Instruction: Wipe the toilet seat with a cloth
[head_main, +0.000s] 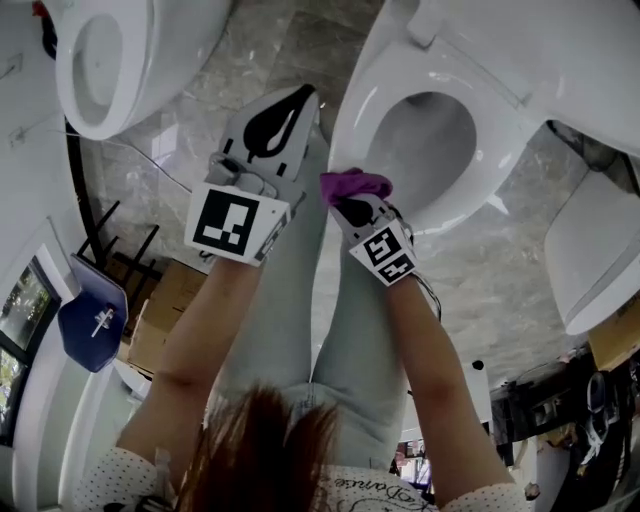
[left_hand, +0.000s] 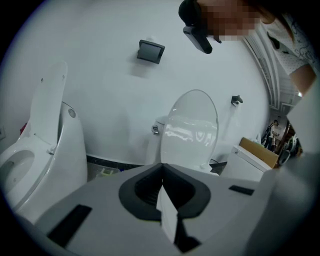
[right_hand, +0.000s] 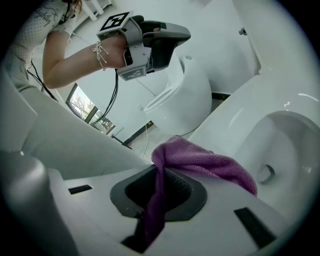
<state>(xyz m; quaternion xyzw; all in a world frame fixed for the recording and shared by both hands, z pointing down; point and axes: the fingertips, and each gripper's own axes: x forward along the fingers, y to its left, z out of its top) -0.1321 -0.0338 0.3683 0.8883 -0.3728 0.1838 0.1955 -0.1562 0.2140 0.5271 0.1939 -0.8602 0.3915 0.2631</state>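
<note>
The white toilet seat (head_main: 372, 92) rings an open bowl at the upper right of the head view. A purple cloth (head_main: 356, 184) bunches at the seat's near left rim, and my right gripper (head_main: 347, 198) is shut on it. In the right gripper view the cloth (right_hand: 205, 161) drapes out of the shut jaws, with the seat (right_hand: 235, 120) close on the right. I cannot tell whether the cloth touches the seat. My left gripper (head_main: 299, 103) is held up beside the seat's left edge, shut and empty. It (left_hand: 162, 172) points at a wall.
A second toilet (head_main: 120, 60) stands at the upper left, and another white fixture (head_main: 590, 250) at the right. Cardboard boxes (head_main: 165, 305) and a blue object (head_main: 90, 318) lie at the lower left. The person's jeans-clad legs (head_main: 300, 300) stand between the toilets on marble floor.
</note>
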